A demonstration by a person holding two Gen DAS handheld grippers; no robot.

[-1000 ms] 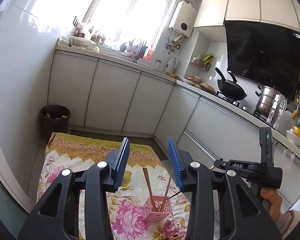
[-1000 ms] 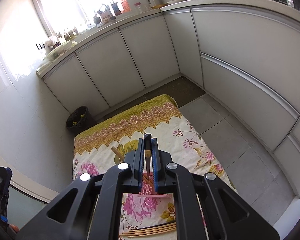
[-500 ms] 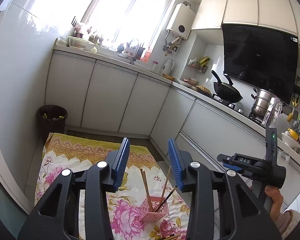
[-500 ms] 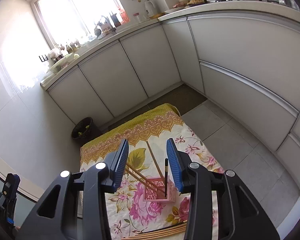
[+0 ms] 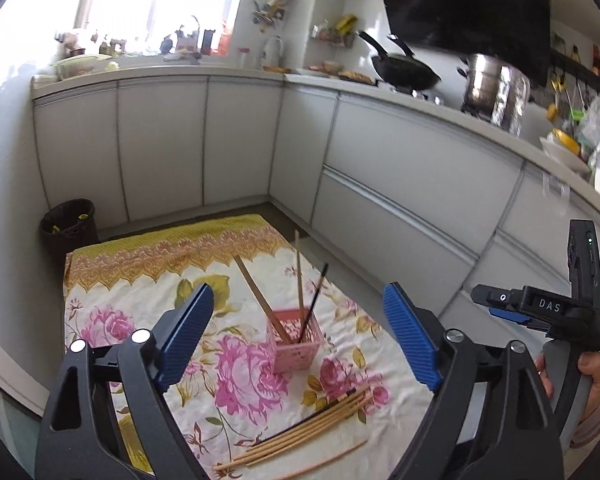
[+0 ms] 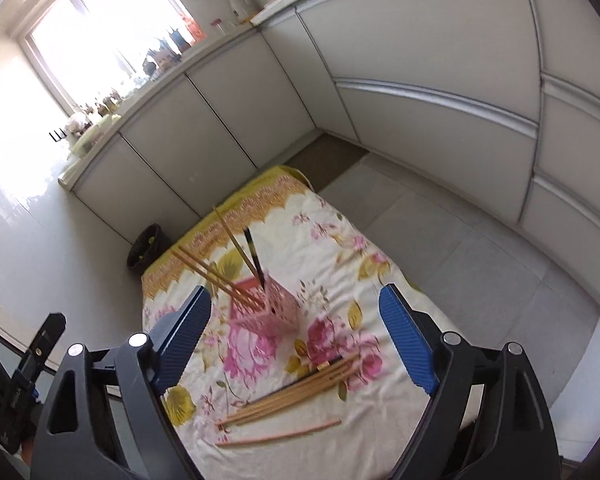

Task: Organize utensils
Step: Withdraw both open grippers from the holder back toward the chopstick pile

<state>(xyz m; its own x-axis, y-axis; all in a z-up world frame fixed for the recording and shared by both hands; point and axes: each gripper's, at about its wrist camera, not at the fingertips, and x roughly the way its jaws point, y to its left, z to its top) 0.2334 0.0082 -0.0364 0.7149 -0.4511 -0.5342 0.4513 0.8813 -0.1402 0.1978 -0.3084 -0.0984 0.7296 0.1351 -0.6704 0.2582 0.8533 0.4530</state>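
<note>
A pink perforated holder (image 5: 296, 340) (image 6: 266, 306) stands on a floral cloth (image 5: 140, 312) (image 6: 332, 248) with several chopsticks leaning in it, one of them black (image 5: 315, 300) (image 6: 254, 258). A loose pile of wooden chopsticks (image 5: 300, 436) (image 6: 288, 396) lies on the cloth in front of it. My left gripper (image 5: 298, 338) hangs above and short of the holder, its jaws opening wide with nothing between them. My right gripper (image 6: 294, 338) is likewise above the cloth, jaws opening and empty. The right tool (image 5: 556, 312) and the hand holding it show at the left view's right edge.
White cabinet fronts (image 5: 400, 184) (image 6: 420, 100) close in the far and right sides. A dark waste bin (image 5: 68, 228) (image 6: 146, 246) stands by the cloth's far left corner. Grey tiled floor (image 6: 460, 248) lies right of the cloth. A wok (image 5: 404, 70) and steel pot (image 5: 492, 96) sit on the counter.
The right gripper, shut on a black chopstick a second ago, let it go into the holder and drew back. Both grippers spread wide and tipped down, bringing the loose pile into view.
</note>
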